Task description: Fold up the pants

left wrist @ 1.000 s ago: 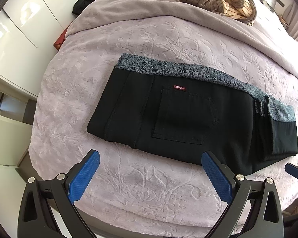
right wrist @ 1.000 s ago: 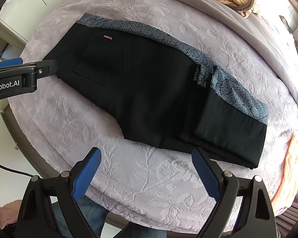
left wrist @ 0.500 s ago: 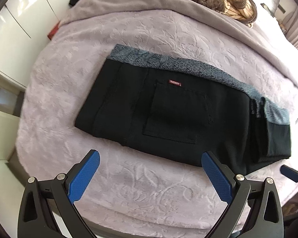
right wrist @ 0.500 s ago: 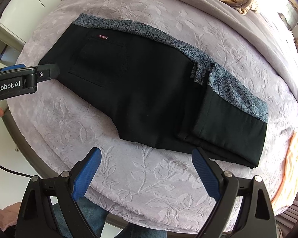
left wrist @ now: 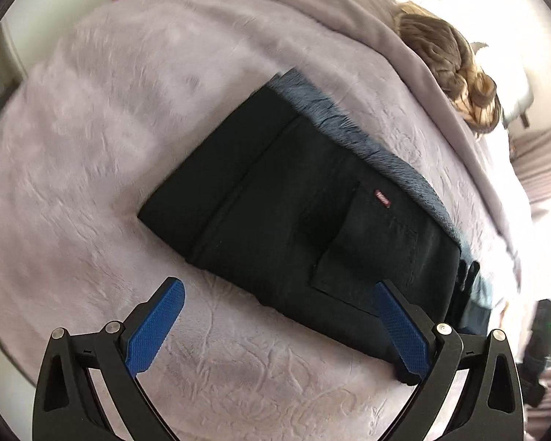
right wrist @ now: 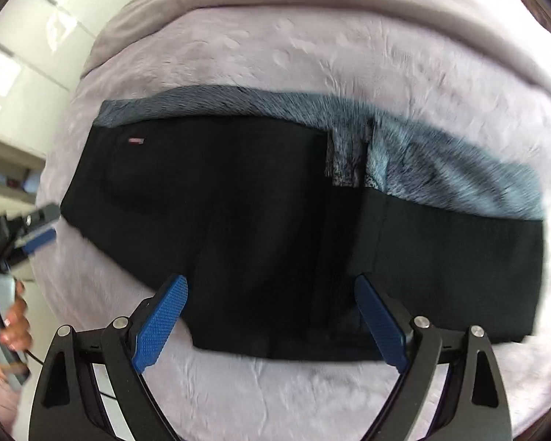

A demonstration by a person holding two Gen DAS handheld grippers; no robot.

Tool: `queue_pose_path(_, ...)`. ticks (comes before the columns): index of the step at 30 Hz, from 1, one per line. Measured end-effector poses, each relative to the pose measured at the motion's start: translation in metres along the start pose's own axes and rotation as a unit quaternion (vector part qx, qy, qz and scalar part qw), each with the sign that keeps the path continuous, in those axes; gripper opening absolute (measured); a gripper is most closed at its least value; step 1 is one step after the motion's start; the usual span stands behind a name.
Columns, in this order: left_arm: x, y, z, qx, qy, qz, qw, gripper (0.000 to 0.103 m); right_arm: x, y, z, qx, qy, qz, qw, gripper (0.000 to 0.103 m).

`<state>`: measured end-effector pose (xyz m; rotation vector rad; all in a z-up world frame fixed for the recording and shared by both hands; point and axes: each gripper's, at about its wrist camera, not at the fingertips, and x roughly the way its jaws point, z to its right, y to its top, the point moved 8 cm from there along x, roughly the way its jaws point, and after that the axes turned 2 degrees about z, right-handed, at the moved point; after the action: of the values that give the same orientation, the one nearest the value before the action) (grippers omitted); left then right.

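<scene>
Black pants [left wrist: 294, 220] with a grey-blue patterned lining along the far edge lie folded flat on the lilac bedspread [left wrist: 92, 147]. They also show in the right wrist view [right wrist: 275, 220], with a small red label [right wrist: 135, 141] by the back pocket and the leg ends doubled over at the right. My left gripper [left wrist: 277, 308] is open and empty, just above the pants' near edge at their waist end. My right gripper [right wrist: 270, 303] is open and empty over the near edge, mid-length. The left gripper [right wrist: 36, 231] shows at the far left there.
A brown and beige bundle of cloth [left wrist: 455, 70] lies at the head of the bed. White cupboard doors [right wrist: 25, 55] stand to the left of the bed. The bed's near edge runs just below both grippers.
Both grippers have moved forward and down toward the pants' near edge. The left view has swung round to the waist end. Both stayed open. The pants have not moved.
</scene>
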<state>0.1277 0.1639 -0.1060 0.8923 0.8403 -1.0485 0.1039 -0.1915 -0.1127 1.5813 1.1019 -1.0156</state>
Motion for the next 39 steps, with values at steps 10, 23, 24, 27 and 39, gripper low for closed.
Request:
queue_pose_path(10,0.043,0.008,0.006,-0.056,-0.104,-0.006,0.993,0.103,0.012,-0.009,-0.006,-0.039,0.006,0.01,0.999,0.101)
queue_pose_path(23,0.067,0.024,0.013,-0.058,-0.045,0.003,0.9973,0.087,0.008,-0.015,-0.005,-0.039,0.024,0.009,0.999,0.102)
queue_pose_path(24,0.066,0.026,0.011,-0.063,-0.035,0.009,0.9974,0.079,0.006,-0.013,-0.006,-0.04,0.026,0.008,0.999,0.102)
queue_pose_path(27,0.052,0.034,0.014,-0.053,-0.002,0.042,0.9977,0.042,-0.016,-0.005,-0.004,-0.025,0.037,0.015,0.999,0.102)
queue_pose_path(39,0.014,0.022,0.087,0.243,0.188,0.169,0.9364,0.036,-0.052,0.101,-0.101,-0.059,0.151,-0.05,0.985,0.102)
